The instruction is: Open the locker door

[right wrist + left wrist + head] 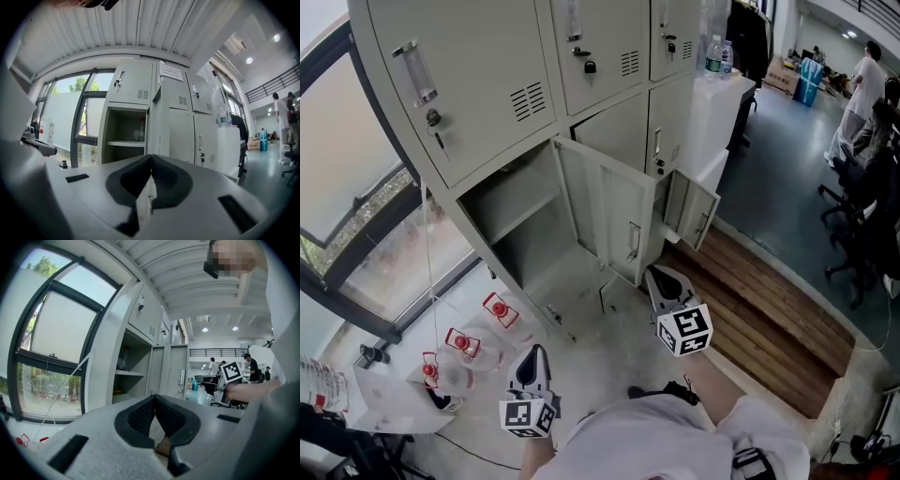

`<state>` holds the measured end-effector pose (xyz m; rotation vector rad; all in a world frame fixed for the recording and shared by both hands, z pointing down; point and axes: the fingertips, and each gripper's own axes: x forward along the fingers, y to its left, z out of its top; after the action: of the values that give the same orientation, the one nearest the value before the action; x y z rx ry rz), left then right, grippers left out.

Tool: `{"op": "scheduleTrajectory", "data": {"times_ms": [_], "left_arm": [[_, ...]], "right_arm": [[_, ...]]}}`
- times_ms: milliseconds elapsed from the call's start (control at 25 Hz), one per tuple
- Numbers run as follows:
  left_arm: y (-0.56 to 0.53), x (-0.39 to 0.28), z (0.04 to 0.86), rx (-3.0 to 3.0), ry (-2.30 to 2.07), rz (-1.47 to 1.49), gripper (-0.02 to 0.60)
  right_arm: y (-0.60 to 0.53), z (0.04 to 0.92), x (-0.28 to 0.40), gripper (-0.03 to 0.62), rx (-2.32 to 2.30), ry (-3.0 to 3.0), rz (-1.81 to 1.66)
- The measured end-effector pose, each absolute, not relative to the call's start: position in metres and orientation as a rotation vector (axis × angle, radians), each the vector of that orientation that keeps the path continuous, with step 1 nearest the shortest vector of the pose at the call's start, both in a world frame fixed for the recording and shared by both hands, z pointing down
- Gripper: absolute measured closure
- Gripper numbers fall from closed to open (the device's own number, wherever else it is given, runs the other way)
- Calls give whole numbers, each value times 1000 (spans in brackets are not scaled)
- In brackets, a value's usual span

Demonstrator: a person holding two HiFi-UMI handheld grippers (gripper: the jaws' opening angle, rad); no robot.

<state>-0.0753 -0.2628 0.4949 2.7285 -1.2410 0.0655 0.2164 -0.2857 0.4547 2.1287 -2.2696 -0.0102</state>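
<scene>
Right gripper (664, 277) and left gripper (534, 354) are both clamped together, empty. Ahead of the right one, the locker door (602, 211) stands open; unheld, it may swing back or get knocked.

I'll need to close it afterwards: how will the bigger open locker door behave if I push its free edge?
The locker door looks like thin sheet metal: probably light yet fairly stiff. Hinged along one side and standing wide open, it should swing easily, not tip, and might bang the locker.
</scene>
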Motion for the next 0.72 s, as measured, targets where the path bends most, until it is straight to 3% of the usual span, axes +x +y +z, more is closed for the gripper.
{"op": "scheduleTrajectory", "data": {"times_ms": [720], "left_arm": [[-251, -118, 481, 2694, -1441, 6, 578]], "right_arm": [[-280, 461, 95, 582, 1798, -2602, 20]]}}
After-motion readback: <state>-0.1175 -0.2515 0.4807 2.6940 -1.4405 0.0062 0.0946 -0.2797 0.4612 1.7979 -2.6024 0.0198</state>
